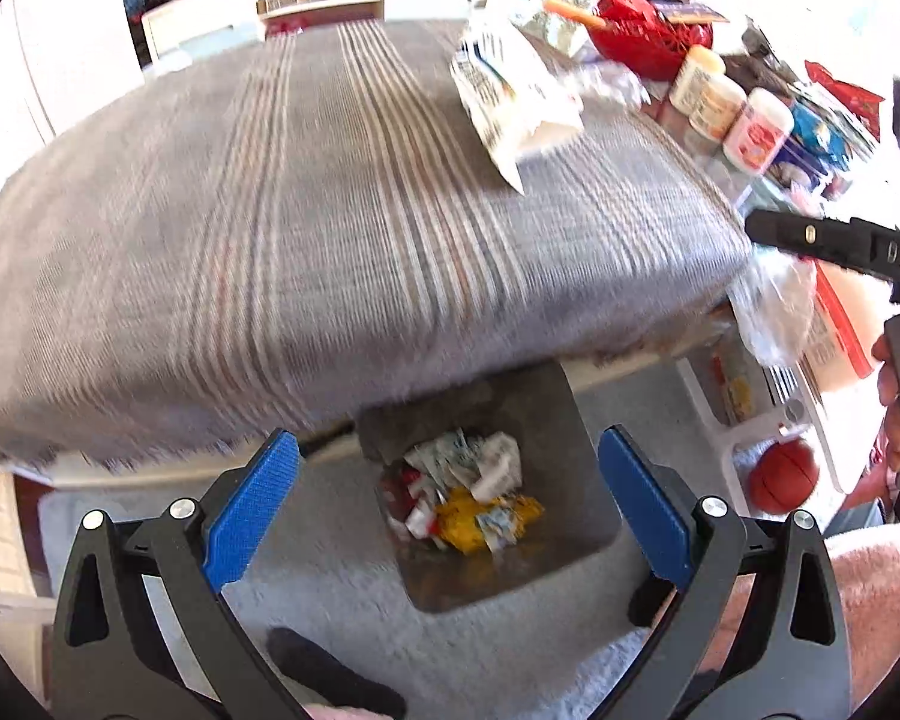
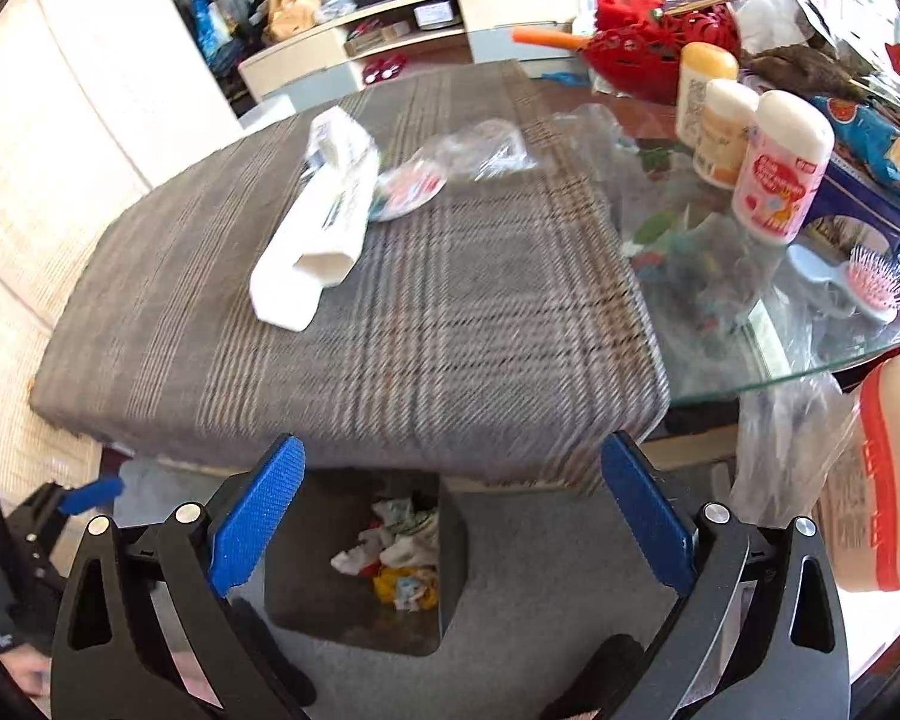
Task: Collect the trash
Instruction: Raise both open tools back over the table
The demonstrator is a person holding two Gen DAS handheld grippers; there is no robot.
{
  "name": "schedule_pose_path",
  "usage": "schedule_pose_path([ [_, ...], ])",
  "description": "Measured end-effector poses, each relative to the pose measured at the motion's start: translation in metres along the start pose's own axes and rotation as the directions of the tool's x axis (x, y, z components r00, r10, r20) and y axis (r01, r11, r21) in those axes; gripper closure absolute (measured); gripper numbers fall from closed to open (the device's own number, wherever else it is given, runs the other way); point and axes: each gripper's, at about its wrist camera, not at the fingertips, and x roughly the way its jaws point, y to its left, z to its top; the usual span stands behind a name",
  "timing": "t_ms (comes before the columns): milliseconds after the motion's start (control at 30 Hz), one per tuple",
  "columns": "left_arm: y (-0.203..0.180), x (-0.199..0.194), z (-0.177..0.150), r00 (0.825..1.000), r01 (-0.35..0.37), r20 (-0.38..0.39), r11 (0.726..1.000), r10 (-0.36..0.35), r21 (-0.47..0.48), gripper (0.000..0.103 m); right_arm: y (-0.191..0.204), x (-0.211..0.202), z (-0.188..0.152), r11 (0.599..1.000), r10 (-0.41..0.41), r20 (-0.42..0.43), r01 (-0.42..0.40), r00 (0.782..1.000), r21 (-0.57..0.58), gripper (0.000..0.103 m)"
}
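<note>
Below, the left wrist view shows the left hand-held gripper (image 1: 450, 498) spread wide and empty above the trash bin (image 1: 564, 414), with a white carton (image 1: 510, 96) on the surface (image 1: 270, 228). The right wrist view shows the right hand-held gripper (image 2: 453, 510) likewise wide and empty, plus a clear wrapper (image 2: 480, 150) and a pink hairbrush (image 2: 873, 282).

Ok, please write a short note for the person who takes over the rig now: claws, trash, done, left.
Left claw: open, empty, above the bin.
Right claw: open, empty, also above it.
Done: crumpled wrappers lie inside the bin on the floor by the table.
Left: white carton, round lid and clear plastic bag still lie on the checked cloth.
</note>
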Motion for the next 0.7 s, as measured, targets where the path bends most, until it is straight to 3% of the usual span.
schedule_pose_path([
  [400,-0.006,0.008,0.081,0.997,-0.035,0.072,0.999,0.034,0.018,0.008,-0.017,0.027,0.032,0.998,-0.031,-0.008,0.031,0.999,0.048,0.004],
  [567,-0.012,0.018,0.111,0.996,-0.035,0.088,0.999,0.033,0.017,0.008,-0.027,0.032,0.048,0.997,-0.007,0.001,0.007,1.0,0.083,0.004],
  [700,-0.014,0.03,0.132,0.996,-0.025,0.087,1.0,0.026,-0.018,0.008,-0.029,0.017,0.078,0.996,-0.011,0.058,0.005,0.998,0.093,0.004],
])
